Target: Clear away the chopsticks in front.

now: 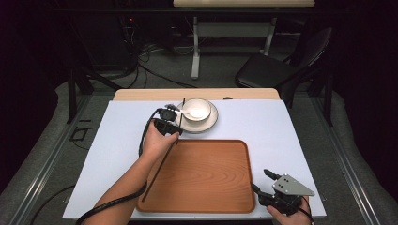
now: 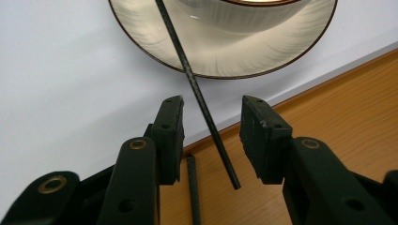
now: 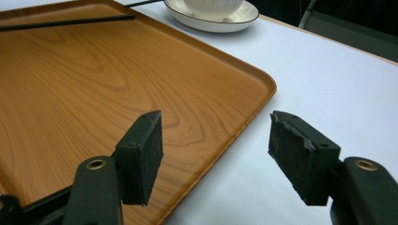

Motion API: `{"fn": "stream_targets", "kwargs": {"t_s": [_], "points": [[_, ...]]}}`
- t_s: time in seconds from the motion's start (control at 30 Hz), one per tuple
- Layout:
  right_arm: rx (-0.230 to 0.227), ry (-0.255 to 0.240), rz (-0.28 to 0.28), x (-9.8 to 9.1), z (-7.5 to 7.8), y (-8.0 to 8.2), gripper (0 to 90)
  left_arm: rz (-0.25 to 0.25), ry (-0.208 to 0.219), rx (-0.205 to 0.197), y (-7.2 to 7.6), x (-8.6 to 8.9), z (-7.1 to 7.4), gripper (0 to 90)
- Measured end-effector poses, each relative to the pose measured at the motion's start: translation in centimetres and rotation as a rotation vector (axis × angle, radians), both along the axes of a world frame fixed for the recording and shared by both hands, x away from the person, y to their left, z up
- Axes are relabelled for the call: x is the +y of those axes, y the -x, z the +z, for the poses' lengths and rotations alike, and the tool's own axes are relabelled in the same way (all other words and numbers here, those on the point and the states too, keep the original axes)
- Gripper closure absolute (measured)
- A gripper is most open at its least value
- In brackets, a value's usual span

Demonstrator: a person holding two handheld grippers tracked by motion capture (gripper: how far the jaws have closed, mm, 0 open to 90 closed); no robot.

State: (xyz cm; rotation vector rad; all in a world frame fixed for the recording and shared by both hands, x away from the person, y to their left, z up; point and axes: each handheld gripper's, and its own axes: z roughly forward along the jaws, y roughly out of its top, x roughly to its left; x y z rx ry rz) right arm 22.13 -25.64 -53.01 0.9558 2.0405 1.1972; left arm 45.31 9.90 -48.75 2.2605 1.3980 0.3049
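High view: a thin black rigid chopstick (image 1: 165,157) is seen lying aslant across the left rim of the brown wooden tray (image 1: 206,176).
Left gripper view: left gripper (image 2: 212,126) is held open around the chopstick (image 2: 199,96), nothing clamped.
Right gripper view: right gripper (image 3: 216,145) is held wide open, empty, at the tray's corner (image 3: 263,84).
Handling: judged light, stiff, slippery; a mid-shaft grip is advised.

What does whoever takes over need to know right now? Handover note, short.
Left gripper: open, fingers either side of the first chopstick, no grip yet.
Right gripper: open, holding nothing, at the tray's near right corner.
Things: the first chopstick lies across the plate rim, near end over the tray edge. The second chopstick lies in the tray along its left side. The bowl sits on the plate.
Done, apparently: one chopstick in the tray.
Left, probably: close on the first chopstick and lay it beside the other.
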Motion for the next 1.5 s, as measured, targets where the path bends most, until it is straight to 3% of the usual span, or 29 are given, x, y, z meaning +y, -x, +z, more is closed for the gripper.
{"fn": "stream_targets", "kwargs": {"t_s": [0.53, 0.83, 1.5], "points": [[-0.002, -0.002, 0.002, -0.1, 0.0, 0.0, 34.8, 0.053, 0.019, 0.054, -1.1, 0.1, -1.4, 68.0], [0.0, -0.004, 0.002, 0.0, 0.0, 0.0, 34.8, 0.057, -0.007, 0.075, -1.7, 0.1, -1.7, 73.6], [-0.001, -0.007, 0.005, -0.1, 0.1, 0.1, 34.9, 0.145, -0.029, 0.13, -2.9, 0.0, -1.7, 85.0]]}}
